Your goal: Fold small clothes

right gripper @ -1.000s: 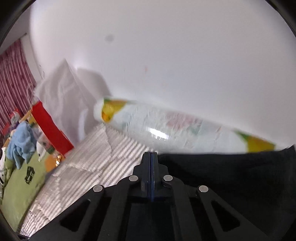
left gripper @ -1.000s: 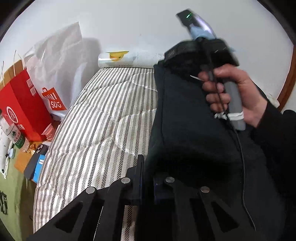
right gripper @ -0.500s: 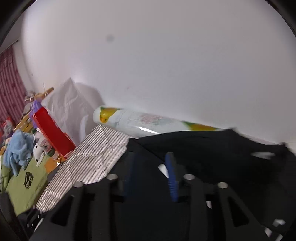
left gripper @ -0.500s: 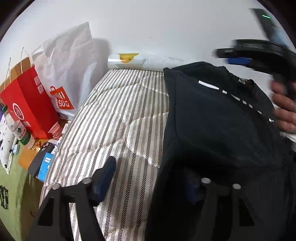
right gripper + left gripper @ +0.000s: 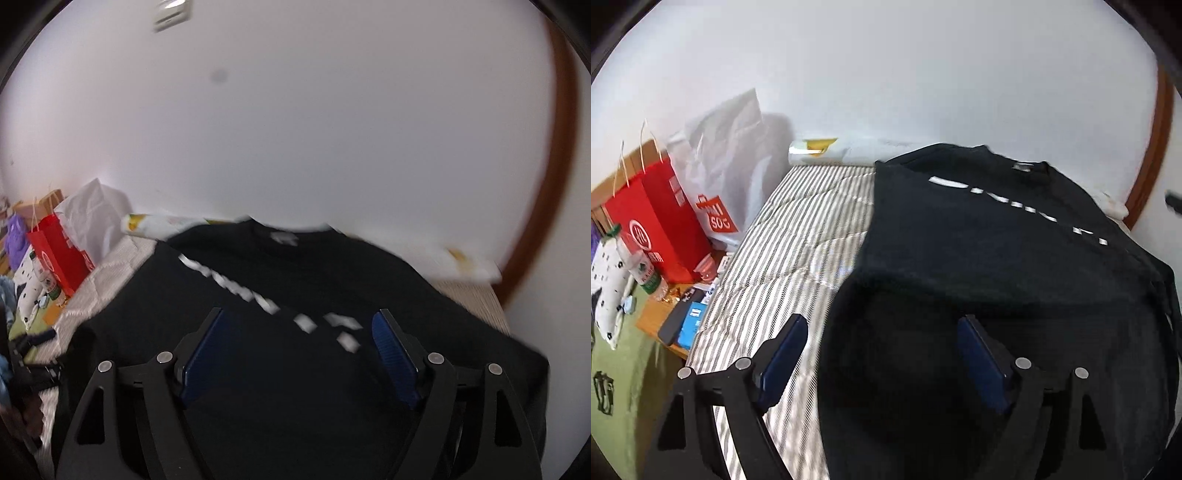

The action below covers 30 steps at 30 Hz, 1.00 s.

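A black T-shirt (image 5: 990,258) with white lettering lies spread on the striped bed (image 5: 790,258). It also shows in the right wrist view (image 5: 295,332). My left gripper (image 5: 879,350) is open and empty above the shirt's left edge; its left blue pad (image 5: 783,354) is over the bedding and its right pad (image 5: 979,358) over the shirt. My right gripper (image 5: 299,350) is open and empty above the middle of the shirt, just below the lettering.
A red paper bag (image 5: 653,229) and a white shopping bag (image 5: 727,177) stand left of the bed. A rolled printed mat (image 5: 827,149) lies along the white wall. A low wooden table (image 5: 665,317) with a bottle and boxes sits at the left.
Both grippers were shut on the shirt and holding it up; both have opened and let it go. The shirt now lies flat on the bed, and both grippers have pulled back.
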### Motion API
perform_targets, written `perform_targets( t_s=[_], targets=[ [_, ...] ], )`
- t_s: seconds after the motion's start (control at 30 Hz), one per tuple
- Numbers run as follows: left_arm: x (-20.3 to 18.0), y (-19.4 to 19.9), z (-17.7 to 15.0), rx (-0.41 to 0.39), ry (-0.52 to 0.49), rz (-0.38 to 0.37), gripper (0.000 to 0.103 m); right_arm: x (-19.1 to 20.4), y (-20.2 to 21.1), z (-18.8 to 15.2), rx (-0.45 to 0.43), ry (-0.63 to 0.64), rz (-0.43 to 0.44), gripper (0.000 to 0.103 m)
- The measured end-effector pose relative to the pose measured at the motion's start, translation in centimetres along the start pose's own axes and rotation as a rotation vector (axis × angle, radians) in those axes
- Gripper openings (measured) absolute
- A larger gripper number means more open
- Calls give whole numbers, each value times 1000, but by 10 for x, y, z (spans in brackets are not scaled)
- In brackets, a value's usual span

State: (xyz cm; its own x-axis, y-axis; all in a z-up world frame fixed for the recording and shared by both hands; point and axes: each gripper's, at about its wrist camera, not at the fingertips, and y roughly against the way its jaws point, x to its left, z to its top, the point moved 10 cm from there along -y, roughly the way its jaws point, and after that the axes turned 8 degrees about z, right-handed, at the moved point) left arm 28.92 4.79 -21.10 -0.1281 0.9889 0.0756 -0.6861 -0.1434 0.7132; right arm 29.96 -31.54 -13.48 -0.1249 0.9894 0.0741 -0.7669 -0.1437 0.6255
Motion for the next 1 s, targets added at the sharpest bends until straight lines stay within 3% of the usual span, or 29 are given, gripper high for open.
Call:
perform_targets(
  t_s=[0.2,0.4,0.7,1.0],
  targets=[
    [-28,35,2,-20,-6,-26,85,-88,60,-65,6,-133,-176,80],
    [-60,59,5,-35,-23,-45,85,-155,112,-120,9,-232,-273,80],
    [-97,68,3,-28,-36,-43,85,-215,149,-169,12,-301,-329,80],
    [-100,63,-4,-33,-22,-11,85,-244,125,-223,81,-309,-292,80]
  ],
)
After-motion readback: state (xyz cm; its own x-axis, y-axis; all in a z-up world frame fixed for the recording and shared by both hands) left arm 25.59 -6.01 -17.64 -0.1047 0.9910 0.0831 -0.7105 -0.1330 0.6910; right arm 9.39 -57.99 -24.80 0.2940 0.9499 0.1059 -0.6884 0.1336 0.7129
